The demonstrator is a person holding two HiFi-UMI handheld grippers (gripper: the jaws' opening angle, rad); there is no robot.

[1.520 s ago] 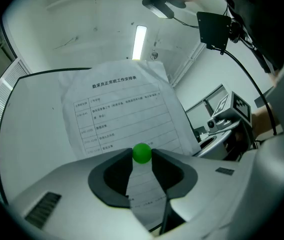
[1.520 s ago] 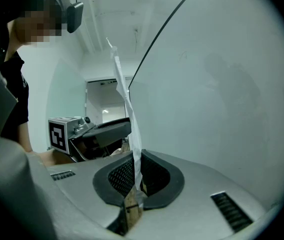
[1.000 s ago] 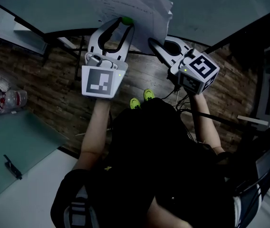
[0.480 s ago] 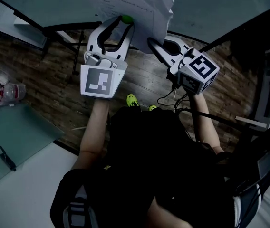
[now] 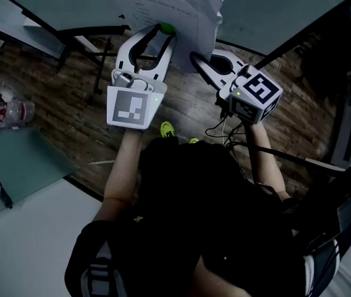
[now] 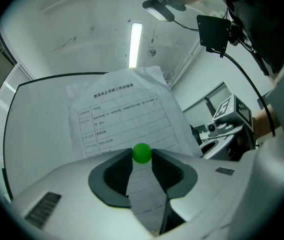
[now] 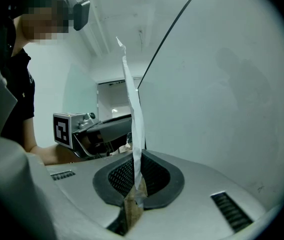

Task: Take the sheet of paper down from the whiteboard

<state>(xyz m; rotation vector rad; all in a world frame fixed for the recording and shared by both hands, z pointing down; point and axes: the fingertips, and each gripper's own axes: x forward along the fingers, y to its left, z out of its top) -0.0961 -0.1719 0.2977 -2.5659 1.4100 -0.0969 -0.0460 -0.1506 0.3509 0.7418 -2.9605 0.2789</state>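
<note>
A clear bottle (image 5: 13,112) lies on its side at the far left of the head view; what it holds cannot be made out. The sheet of paper (image 6: 124,116) is on the whiteboard (image 6: 39,134), its long axis running up the board with the printed heading at the top; a green magnet (image 6: 142,153) sits on its lower part. The left tongs (image 5: 162,34) point at the board, their jaws closed on either side of that magnet and touching it. The right tongs (image 7: 134,173) are clamped tight on the sheet's lower right corner; from there the paper rises edge-on and upright, its right side lifted off the board and crumpled.
</note>
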